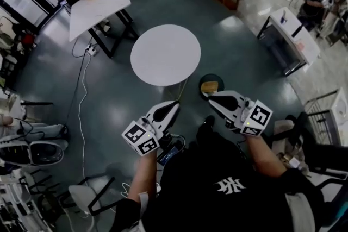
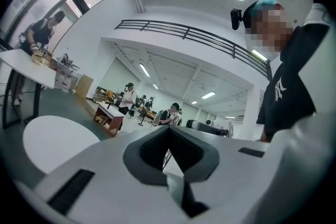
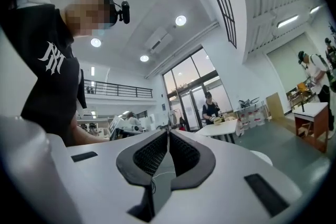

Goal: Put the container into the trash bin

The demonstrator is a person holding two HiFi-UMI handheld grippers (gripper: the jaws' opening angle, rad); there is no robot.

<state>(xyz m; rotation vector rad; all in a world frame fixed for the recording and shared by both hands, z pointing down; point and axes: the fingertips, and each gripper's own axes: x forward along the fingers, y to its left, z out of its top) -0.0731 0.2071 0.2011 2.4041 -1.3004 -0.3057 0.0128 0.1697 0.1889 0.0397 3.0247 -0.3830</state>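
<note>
container [image 1: 209, 87] inside bin [image 1: 205, 79], white table [image 1: 165, 54] near (round)

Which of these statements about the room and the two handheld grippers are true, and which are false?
1. The left gripper and the right gripper are both shut and empty. True.
2. The round white table is piled with boxes. False: its top is bare.
3. A tan container lies inside the dark round bin. True.
4. The bin stands on the round table. False: it stands on the floor beside the table, close to the right gripper's tip.
</note>
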